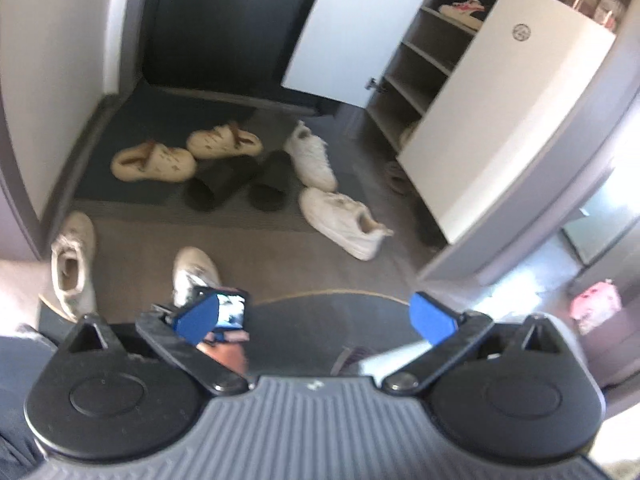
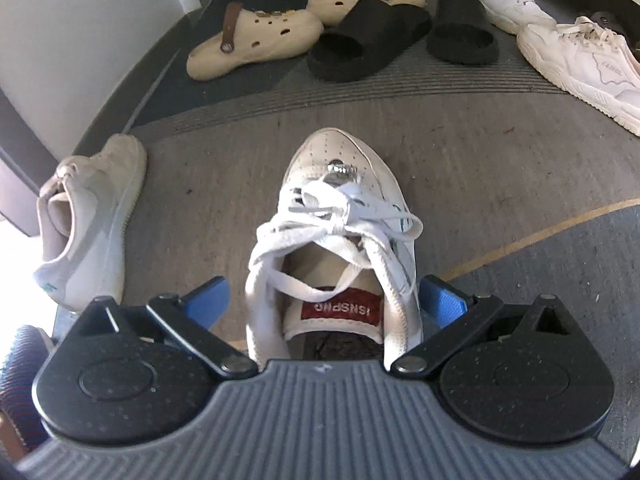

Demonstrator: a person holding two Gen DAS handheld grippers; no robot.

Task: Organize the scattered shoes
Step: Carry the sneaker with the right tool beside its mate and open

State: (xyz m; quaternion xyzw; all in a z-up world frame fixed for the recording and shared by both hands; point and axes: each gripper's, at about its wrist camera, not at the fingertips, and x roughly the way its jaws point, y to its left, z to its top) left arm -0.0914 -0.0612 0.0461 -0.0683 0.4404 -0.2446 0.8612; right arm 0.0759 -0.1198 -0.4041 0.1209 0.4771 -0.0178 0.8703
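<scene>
A white laced sneaker (image 2: 340, 208) with a red tongue label stands on the grey floor, toe pointing away. Its heel end sits between the fingers of my right gripper (image 2: 324, 300), which is wide open; the blue pads flank the shoe without squeezing it. The matching sneaker (image 2: 92, 220) lies to the left, tipped on its side. In the left wrist view my left gripper (image 1: 316, 318) is open and holds nothing, hovering behind the same laced sneaker (image 1: 196, 272) and its mate (image 1: 74, 264).
Beige clogs (image 2: 256, 36), black slides (image 2: 368, 36) and two more white sneakers (image 2: 580, 56) lie on the doormat beyond. A shoe cabinet (image 1: 424, 64) with open white doors (image 1: 504, 112) stands at the right, one pair on an upper shelf. A dark mat (image 2: 560, 292) lies near right.
</scene>
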